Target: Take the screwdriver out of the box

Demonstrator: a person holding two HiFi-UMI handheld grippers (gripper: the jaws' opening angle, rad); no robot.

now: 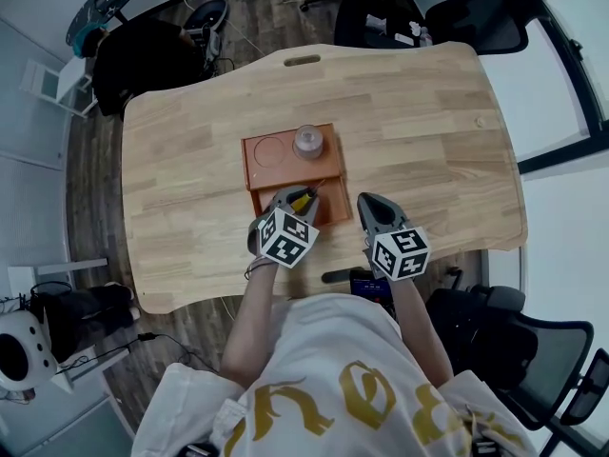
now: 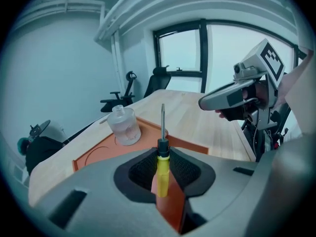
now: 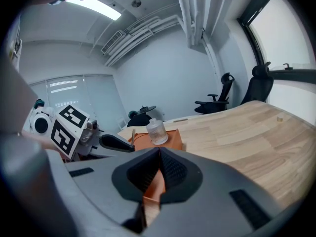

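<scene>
My left gripper (image 1: 292,198) is shut on a yellow-handled screwdriver (image 1: 304,199), held over the near part of the orange box (image 1: 285,173) in the middle of the wooden table. In the left gripper view the yellow handle (image 2: 162,167) sits pinched between the pads, and its metal shaft sticks up past the fingertips. My right gripper (image 1: 367,202) hovers just right of the box's near corner. In the right gripper view its pads meet at the tips (image 3: 159,150) with nothing visible between them, and the box (image 3: 167,139) lies beyond.
A small clear glass bottle (image 1: 308,141) stands on the far right of the box, beside a round recess (image 1: 271,149). Bare wood surrounds the box on the table (image 1: 428,131). Office chairs (image 1: 476,12) stand beyond the far edge. A dark device (image 1: 371,285) lies at the near edge.
</scene>
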